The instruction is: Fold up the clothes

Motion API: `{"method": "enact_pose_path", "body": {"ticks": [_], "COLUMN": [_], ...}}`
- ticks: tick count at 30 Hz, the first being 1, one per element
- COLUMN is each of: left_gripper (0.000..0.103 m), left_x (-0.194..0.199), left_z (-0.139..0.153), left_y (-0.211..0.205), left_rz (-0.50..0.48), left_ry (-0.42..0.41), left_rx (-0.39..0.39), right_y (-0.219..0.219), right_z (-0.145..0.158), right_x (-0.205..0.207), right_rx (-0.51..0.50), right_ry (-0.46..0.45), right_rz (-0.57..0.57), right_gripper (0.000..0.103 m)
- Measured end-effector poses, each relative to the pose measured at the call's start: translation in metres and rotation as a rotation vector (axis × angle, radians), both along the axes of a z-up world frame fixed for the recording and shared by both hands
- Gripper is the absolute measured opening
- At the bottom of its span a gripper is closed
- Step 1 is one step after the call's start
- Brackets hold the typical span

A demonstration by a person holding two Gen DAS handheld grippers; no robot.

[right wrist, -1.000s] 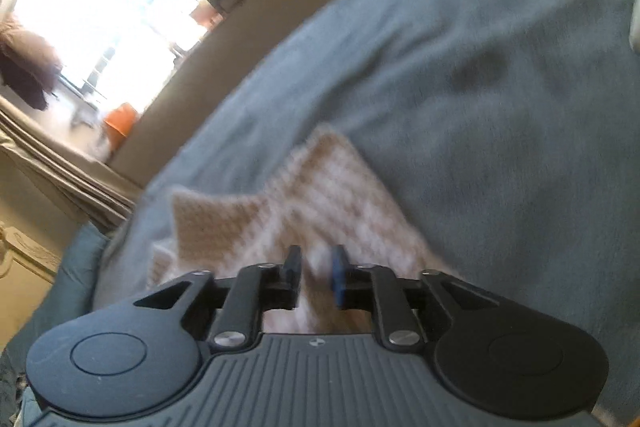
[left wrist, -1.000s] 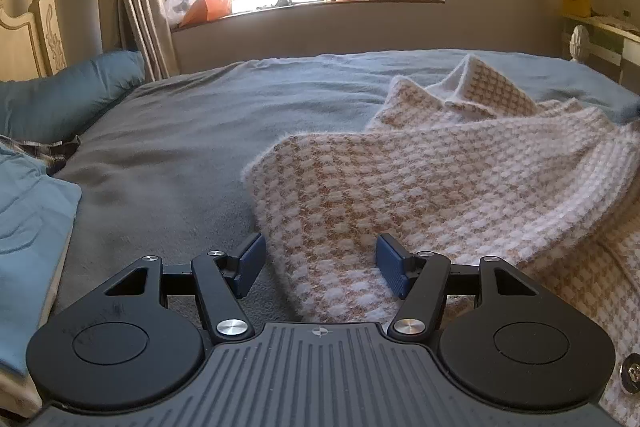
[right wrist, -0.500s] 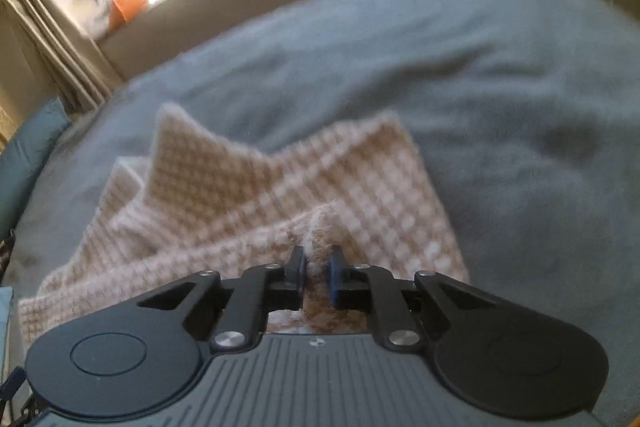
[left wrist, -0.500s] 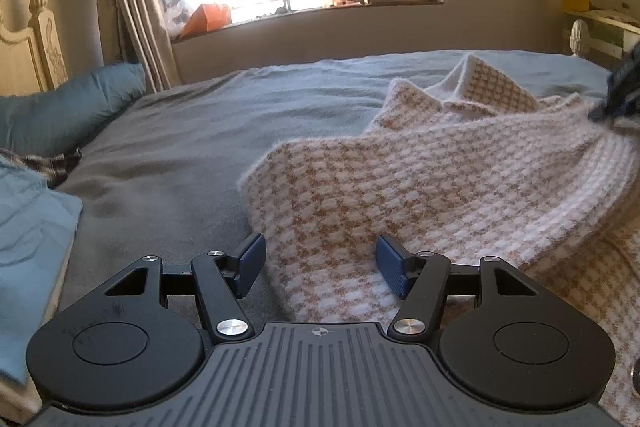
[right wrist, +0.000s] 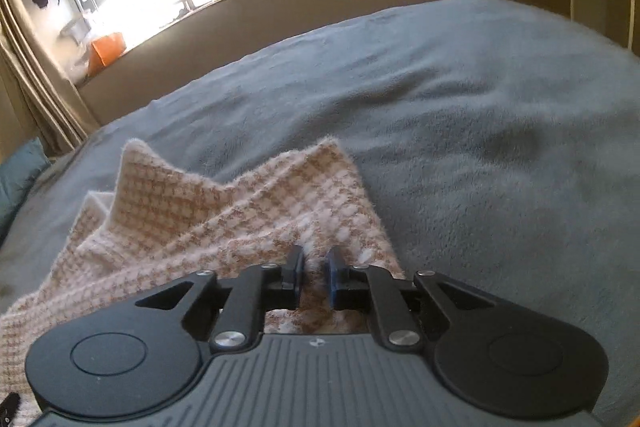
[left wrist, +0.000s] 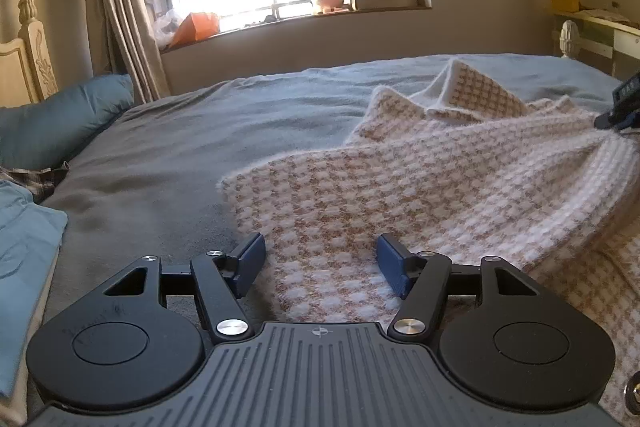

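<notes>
Checked sweater (left wrist: 400, 195) lies on the bed (left wrist: 240, 131). Right tool (right wrist: 314, 273), just eased a touch, pinches its far-side fold; left tool (left wrist: 320, 269) gapes wide over the near hem, gripping nothing.

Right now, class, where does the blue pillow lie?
In the left wrist view, the blue pillow lies at the far left of the grey bed, below the carved headboard and beside the curtain.

Right tool (left wrist: 624, 107) cut off by frame edge.
</notes>
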State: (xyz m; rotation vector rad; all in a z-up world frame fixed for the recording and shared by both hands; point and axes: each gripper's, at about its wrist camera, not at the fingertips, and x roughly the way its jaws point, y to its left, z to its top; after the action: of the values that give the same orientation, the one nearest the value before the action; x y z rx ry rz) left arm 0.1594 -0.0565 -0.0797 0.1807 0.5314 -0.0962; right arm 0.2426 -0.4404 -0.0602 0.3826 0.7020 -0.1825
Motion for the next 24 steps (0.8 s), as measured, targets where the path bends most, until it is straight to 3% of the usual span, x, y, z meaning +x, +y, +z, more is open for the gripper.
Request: {"method": "enact_pose_path", "body": {"ticks": [1, 5, 9, 13, 15, 17, 20, 24], "left_gripper": [0.062, 0.062, 0.062, 0.063, 0.064, 0.064, 0.065, 0.065], "left_x": [0.0, 0.001, 0.001, 0.001, 0.001, 0.001, 0.0, 0.0], "left_z": [0.0, 0.0, -0.001, -0.002, -0.003, -0.003, -0.003, -0.004], "left_y": [0.0, 0.0, 0.0, -0.003, -0.004, -0.004, -0.002, -0.004], "left_rz": [0.002, 0.001, 0.002, 0.008, 0.004, 0.0, -0.004, -0.002], "left_ry": [0.001, 0.004, 0.003, 0.002, -0.001, -0.006, -0.009, -0.017], "left_rx": [-0.001, -0.001, 0.003, 0.013, 0.02, 0.029, 0.034, 0.046], "right_y": [0.0, 0.0, 0.022, 0.062, 0.071, 0.076, 0.074, 0.07], "right_z": [0.007, 0.039, 0.057, 0.035, 0.001, -0.012, 0.0, 0.007], "right_x": [-0.002, -0.02, -0.04, -0.047, -0.039, -0.042, -0.043, -0.033], "right_rx": [-0.022, -0.056, -0.035, -0.145, -0.22, -0.257, -0.182, -0.199], "right_ry": [-0.011, -0.097, -0.136, -0.045, 0.088, 0.061, 0.045, 0.047], "right_rz": [-0.024, -0.05, 0.125, 0.309, 0.329, 0.326, 0.249, 0.215], "right_gripper": [0.024, 0.025, 0.025, 0.024, 0.021, 0.022, 0.023, 0.022]}}
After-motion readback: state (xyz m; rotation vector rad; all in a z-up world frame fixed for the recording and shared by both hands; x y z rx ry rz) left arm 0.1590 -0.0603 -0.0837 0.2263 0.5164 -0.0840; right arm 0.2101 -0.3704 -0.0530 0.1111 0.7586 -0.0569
